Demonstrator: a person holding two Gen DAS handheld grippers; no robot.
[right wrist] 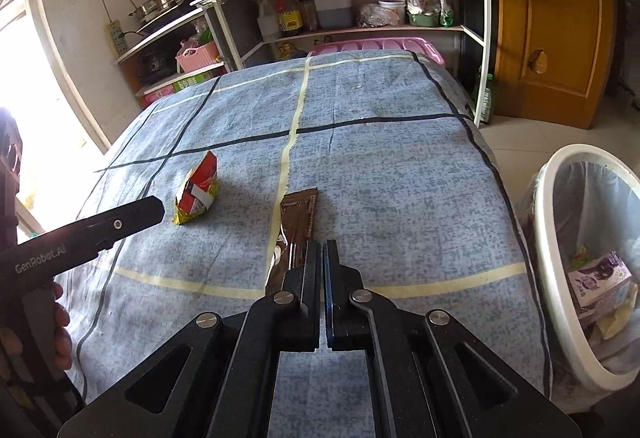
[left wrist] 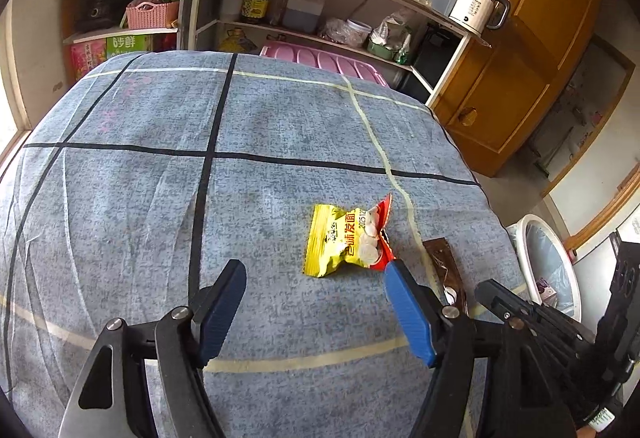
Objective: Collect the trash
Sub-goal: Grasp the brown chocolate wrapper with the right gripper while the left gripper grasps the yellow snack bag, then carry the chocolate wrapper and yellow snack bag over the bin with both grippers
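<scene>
wrappers (left wrist: pixel 347 238) beside lined bin (right wrist: pixel 552 198)

On the bench (right wrist: pixel 400 174), covered by a blue checked cloth, the crumpled yellow-and-red snack packet (right wrist: pixel 197 190) lies left of the flat brown wrapper (right wrist: pixel 298 216). The white plastic-lined waste bin (right wrist: pixel 560 278) stands beside the bench's right edge, with the metal shelf rack (right wrist: pixel 476 38) behind the bench.

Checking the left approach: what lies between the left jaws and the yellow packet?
Only bare blue cloth between the open left gripper and yellow packet, in the left wrist view.
</scene>
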